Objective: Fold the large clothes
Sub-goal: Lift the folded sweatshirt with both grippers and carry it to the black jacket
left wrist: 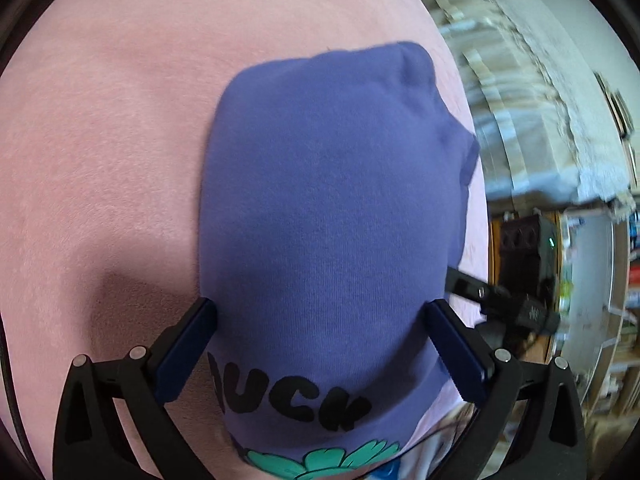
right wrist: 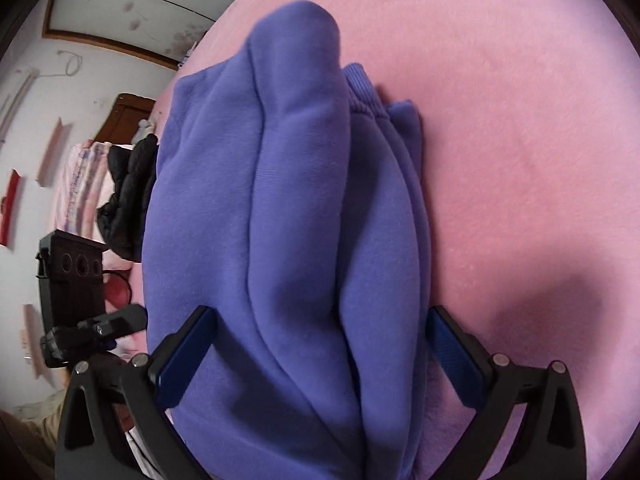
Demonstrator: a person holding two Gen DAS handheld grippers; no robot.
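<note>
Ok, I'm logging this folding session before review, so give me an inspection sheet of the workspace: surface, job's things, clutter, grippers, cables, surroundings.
Surface: pink blanket, soft and smooth, shadowed near the grippers.
Job's things: purple sweatshirt folded into a bundle, black lettering and a green print at its near end; ribbed cuff showing in the right view.
Clutter: black jacket heaped beyond the blanket edge.
Grippers: left gripper open, fingers either side of the bundle; right gripper open, also straddling it.
Cables: thin dark cable at the left view's edge.
Surroundings: wooden headboard, shelves, blurred.
</note>
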